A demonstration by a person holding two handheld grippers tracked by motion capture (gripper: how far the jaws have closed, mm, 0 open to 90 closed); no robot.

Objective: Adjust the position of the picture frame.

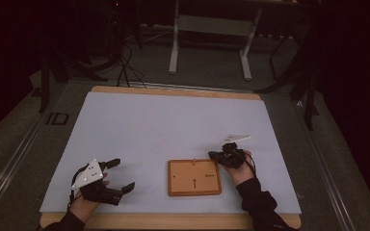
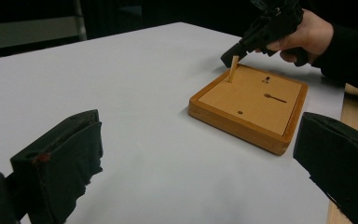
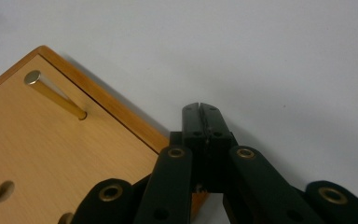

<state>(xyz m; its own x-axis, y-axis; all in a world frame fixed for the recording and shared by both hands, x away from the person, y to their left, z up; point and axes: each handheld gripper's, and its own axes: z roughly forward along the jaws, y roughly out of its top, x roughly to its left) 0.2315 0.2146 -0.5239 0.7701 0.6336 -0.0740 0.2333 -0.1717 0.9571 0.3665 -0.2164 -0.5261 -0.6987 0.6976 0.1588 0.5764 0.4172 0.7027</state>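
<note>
wooden board (image 1: pixel 194 177) lay flat on the white table (image 1: pixel 164 125), near the front edge and right of centre, with a small peg (image 2: pixel 233 68) standing in its far right corner. the right gripper (image 1: pixel 214 155) hovered just beside that corner, its jaws pressed together on nothing. the left gripper (image 1: pixel 123 174) rested well apart at the near left, jaws spread wide.

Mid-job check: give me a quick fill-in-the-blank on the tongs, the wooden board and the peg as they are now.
1. The left tongs stand ___, holding nothing.
2. The right tongs are ___, tips pressed together.
3. The peg stands upright in a hole near the board's ___.
4. The wooden board lies on the ___ table cover.

Missing words: open; shut; corner; white
</note>
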